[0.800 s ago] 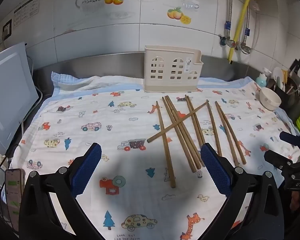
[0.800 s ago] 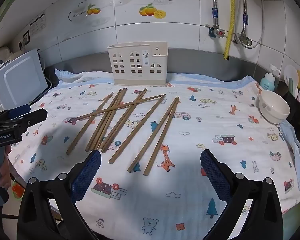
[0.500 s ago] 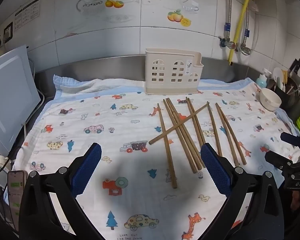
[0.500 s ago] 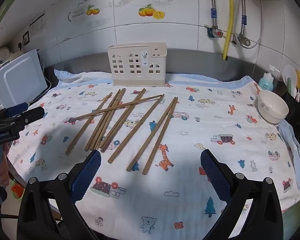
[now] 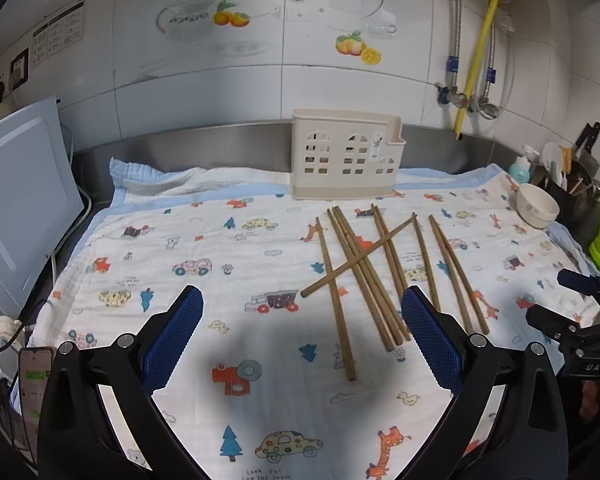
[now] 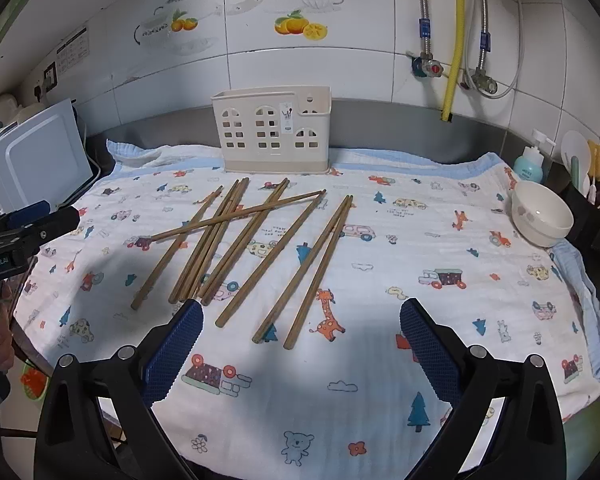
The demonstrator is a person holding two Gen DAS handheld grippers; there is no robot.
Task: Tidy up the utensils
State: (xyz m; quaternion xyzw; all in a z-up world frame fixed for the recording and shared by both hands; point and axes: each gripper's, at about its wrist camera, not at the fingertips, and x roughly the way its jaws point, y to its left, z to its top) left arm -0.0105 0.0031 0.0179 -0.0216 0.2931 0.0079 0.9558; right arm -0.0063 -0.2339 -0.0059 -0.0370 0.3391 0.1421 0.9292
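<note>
Both tongs, left and right, gape empty; chopsticks overlap, count unclear.

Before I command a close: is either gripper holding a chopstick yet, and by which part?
Nothing is held. The left gripper and right gripper are both open and empty; the chopsticks lie loose on the cloth.
</note>
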